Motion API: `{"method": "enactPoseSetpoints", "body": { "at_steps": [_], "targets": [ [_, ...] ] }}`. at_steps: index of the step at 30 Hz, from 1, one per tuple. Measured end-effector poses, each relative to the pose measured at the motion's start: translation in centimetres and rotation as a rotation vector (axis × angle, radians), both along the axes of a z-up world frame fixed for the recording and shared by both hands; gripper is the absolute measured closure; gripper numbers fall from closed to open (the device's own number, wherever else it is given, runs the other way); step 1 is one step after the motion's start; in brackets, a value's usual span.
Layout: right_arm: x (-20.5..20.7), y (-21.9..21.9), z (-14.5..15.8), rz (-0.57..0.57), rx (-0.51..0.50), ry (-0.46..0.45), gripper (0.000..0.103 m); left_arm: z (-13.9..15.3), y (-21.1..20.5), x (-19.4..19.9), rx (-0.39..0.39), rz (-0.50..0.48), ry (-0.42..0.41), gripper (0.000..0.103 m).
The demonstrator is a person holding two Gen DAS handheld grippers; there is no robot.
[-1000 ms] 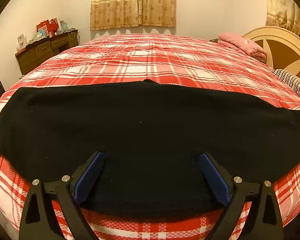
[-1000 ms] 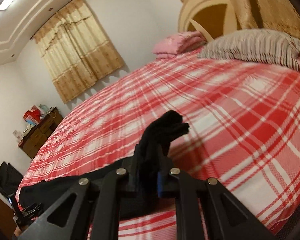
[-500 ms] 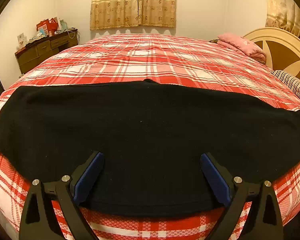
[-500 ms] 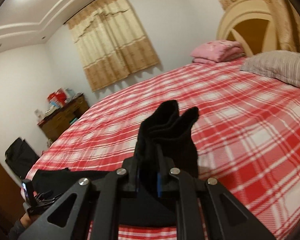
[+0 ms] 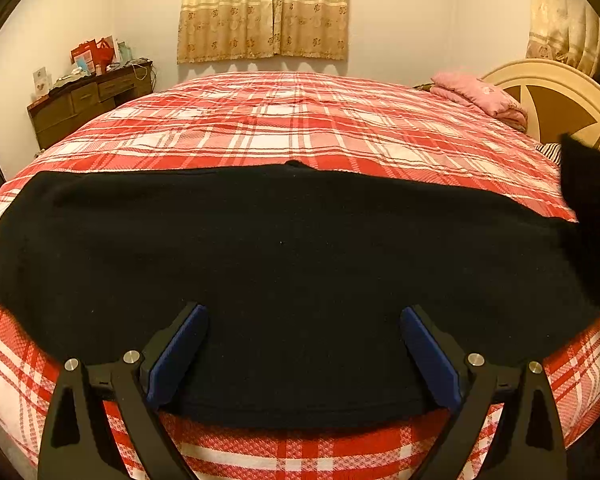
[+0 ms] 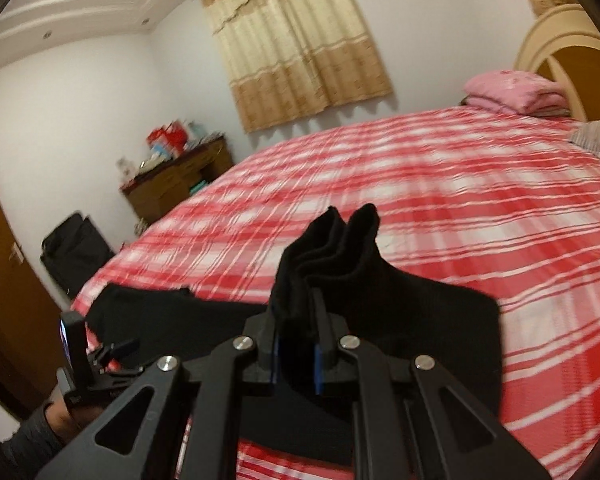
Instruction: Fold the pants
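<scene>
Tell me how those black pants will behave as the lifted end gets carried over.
Black knit pants: probably floppy, since the end bunches and droops from the shut right tongs. Likely to cling rather than slide on the red plaid bedspread, given their fuzzy texture.

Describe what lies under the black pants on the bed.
The pants lie on a red plaid bedspread, which shows all around them. The part directly beneath is covered, so anything else there cannot be seen.

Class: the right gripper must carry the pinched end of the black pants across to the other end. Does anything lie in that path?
Nothing visible does. The right gripper pinches the black pants, and their spread length toward the open left gripper lies bare on the plaid bed.
</scene>
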State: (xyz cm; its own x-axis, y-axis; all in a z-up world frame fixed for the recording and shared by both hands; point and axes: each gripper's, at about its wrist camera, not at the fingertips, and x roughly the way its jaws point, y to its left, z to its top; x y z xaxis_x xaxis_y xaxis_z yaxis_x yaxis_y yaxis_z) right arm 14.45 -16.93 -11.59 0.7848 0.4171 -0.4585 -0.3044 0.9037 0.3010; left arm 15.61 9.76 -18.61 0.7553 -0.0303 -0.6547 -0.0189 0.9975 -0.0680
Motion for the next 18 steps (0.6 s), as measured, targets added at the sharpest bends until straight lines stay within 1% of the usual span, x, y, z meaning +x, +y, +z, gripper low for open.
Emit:
{"method": "enactPoseSetpoints", "body": {
  "at_steps": [5,11,13,14,17,18],
  "targets": [
    [1.1,3.4,-2.8,0.073,-0.053,0.050,0.088,0.3,0.3,-0.2,-0.035,-0.001,-0.002,0.005],
    [1.8,5.5,-5.4,0.110,-0.116,0.098,0.088,1.1,1.3,-0.7,-0.162,0.008,0.009,0.005],
    [2.0,5.8,-6.0,0.122,-0.124,0.120,0.088,1.4,1.1,-0.7,-0.194,-0.012,0.009,0.005],
    [2.0,5.9,-6.3,0.125,-0.131,0.130,0.088,1.6,0.9,-0.8,-0.198,-0.020,0.007,0.005],
    [2.2,6.6,-7.1,0.152,-0.154,0.177,0.082,2.3,-0.4,-1.0,-0.172,-0.055,-0.002,0.005],
    [2.1,6.6,-7.1,0.158,-0.156,0.187,0.072,2.6,-1.0,-1.0,-0.169,-0.079,-0.008,0.005]
  ]
}}
